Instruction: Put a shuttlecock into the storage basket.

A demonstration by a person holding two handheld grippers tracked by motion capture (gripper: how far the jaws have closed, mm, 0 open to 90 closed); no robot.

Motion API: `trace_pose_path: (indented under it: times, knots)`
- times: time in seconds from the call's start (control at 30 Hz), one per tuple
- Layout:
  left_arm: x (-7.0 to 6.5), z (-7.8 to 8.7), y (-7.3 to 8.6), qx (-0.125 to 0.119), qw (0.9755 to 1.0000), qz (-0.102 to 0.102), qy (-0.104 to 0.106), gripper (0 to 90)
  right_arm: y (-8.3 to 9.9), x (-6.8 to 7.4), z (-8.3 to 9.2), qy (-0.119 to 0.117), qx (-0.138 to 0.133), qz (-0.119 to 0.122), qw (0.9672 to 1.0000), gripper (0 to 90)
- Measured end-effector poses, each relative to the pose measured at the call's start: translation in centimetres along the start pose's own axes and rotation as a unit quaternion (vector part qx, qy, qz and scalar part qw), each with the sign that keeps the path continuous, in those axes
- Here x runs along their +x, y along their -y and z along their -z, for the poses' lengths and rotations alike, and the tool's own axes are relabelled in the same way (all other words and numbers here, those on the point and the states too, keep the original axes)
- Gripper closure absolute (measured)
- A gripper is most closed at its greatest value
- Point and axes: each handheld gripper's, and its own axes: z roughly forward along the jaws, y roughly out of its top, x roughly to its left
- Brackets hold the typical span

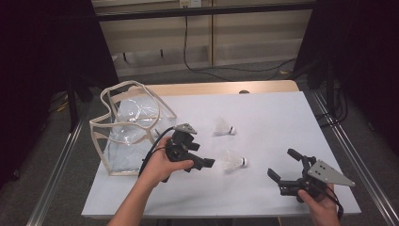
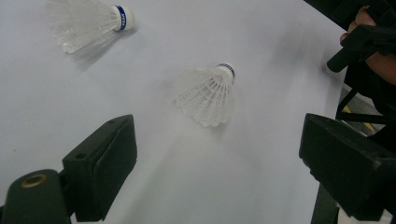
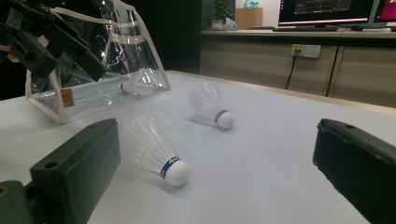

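On the table (image 1: 263, 188), the bag (image 1: 129, 127) is sitting at your far left with one shuttlecock (image 3: 135, 83) lying inside. The near shuttlecock (image 1: 234, 162) is lying between your left gripper (image 1: 207, 163) and right gripper (image 1: 282, 165); the far shuttlecock (image 1: 223, 128) is lying behind it, right of the bag.

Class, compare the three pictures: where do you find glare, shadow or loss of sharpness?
High view: dark surround, evenly lit table, glare on the clear bag. Left gripper view: near shuttlecock soft, faint shadows. Right gripper view: fingers blurred, near shuttlecock sharp.
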Motion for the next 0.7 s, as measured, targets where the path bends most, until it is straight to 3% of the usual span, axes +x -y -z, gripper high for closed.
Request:
trace_pose_path:
  times: [0.7]
  knots:
    - [-0.3,-1.4,0.7,-0.001,0.9999,-0.015,0.0,9.6,0.0,-0.1,0.0,0.002,-0.001,0.0,1.0,0.4]
